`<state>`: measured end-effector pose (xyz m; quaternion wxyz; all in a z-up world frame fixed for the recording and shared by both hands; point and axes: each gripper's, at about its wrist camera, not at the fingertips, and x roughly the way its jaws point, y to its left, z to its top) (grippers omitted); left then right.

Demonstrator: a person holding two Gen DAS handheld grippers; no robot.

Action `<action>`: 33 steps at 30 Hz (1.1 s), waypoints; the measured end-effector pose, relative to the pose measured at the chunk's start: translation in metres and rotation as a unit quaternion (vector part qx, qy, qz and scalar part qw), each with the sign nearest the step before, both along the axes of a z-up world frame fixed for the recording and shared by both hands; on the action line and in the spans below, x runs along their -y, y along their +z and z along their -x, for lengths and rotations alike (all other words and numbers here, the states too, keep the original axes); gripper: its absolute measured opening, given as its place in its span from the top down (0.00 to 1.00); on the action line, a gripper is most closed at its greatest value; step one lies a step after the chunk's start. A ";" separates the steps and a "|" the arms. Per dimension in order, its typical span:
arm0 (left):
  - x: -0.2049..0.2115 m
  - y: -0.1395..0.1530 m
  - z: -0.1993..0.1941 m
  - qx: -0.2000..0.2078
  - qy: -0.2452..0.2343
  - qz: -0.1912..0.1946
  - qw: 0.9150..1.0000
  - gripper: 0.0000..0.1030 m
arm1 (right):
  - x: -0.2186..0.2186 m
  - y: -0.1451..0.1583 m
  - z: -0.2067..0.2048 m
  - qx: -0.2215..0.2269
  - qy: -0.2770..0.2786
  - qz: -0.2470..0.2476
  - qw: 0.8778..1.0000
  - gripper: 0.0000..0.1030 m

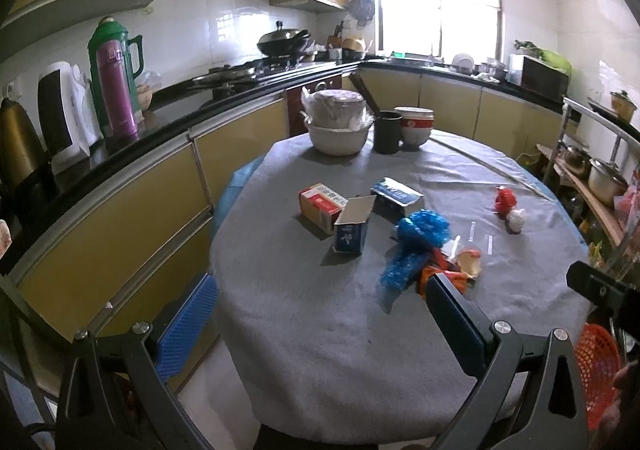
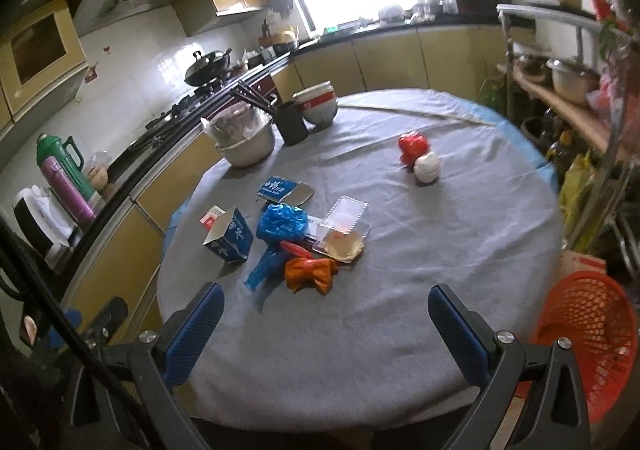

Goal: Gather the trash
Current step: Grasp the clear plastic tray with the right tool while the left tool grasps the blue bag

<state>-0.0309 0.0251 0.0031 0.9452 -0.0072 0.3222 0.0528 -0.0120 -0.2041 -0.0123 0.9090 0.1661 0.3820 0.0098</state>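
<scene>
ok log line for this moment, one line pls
stage: pre-grasp | left gripper: open, empty | right gripper: open, empty | trash: blue bag, orange wrapper on table | red basket: beside table

- The left tool's right finger [image 1: 456, 324] hides part of the orange wrapper [image 1: 442, 277].
- The red basket [image 1: 598, 372] is half covered by the tool frame in the left wrist view.
- Print on the blue carton [image 2: 231, 237] is too blurred to read.
- The tabletop's [image 2: 360, 350] near edge is cut off by the tool bodies.
</scene>
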 end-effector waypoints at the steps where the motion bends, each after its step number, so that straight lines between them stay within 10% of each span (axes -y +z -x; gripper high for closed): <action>1: -0.002 -0.001 -0.005 -0.002 0.004 0.001 1.000 0.00 | 0.001 -0.002 -0.009 -0.009 0.002 -0.004 1.000 0.00; 18: -0.007 -0.057 -0.124 -0.141 -0.057 0.051 0.987 0.00 | 0.014 -0.094 -0.177 -0.168 -0.046 -0.110 0.979 0.35; 33: 0.062 -0.066 -0.207 -0.196 -0.179 0.065 0.962 0.10 | 0.052 -0.100 -0.166 -0.165 -0.041 -0.125 0.977 0.52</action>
